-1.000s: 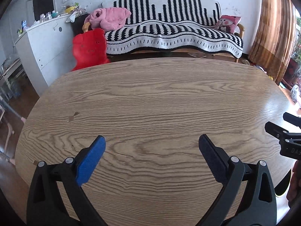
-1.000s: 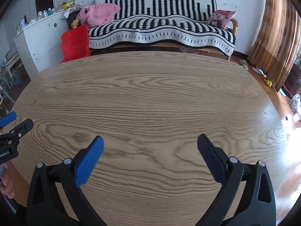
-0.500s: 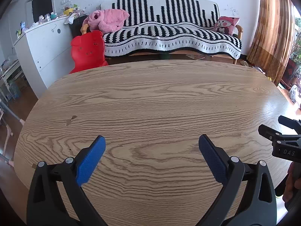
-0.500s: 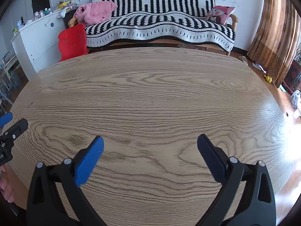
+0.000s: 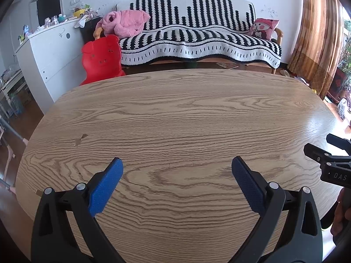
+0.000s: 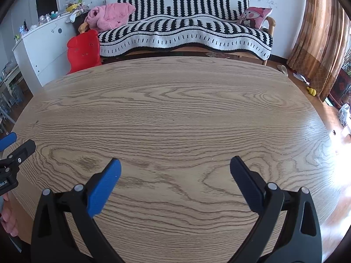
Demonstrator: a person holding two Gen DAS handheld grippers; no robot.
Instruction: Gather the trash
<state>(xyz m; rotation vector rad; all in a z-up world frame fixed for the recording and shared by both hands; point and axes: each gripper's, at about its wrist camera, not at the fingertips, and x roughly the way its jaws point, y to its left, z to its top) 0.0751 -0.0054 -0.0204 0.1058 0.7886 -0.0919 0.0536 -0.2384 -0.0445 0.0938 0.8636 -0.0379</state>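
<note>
Left hand-held gripper [image 5: 176, 182] spread wide over the wooden surface [image 5: 175, 120], blue pads [image 5: 105, 186] far apart, nothing between them. Right hand-held gripper [image 6: 175, 182] likewise gaping wide, holding nothing, above the same surface [image 6: 175, 114]. Seen from the left wrist camera, right hand-held gripper at 3 o'clock, at the surface edge; from the right wrist camera, left hand-held gripper at 9 o'clock. No trash in sight on the surface; only a small dark mark [image 5: 80, 139] at 9 o'clock in the left view. Beyond the far edge, at 12 o'clock: striped sofa [image 5: 197, 35] with pink garment [image 5: 124, 23]. At 11 o'clock: red chair [image 5: 101, 57] beside white cabinet [image 5: 52, 52]. At 2 o'clock: brown curtain [image 5: 318, 32].
</note>
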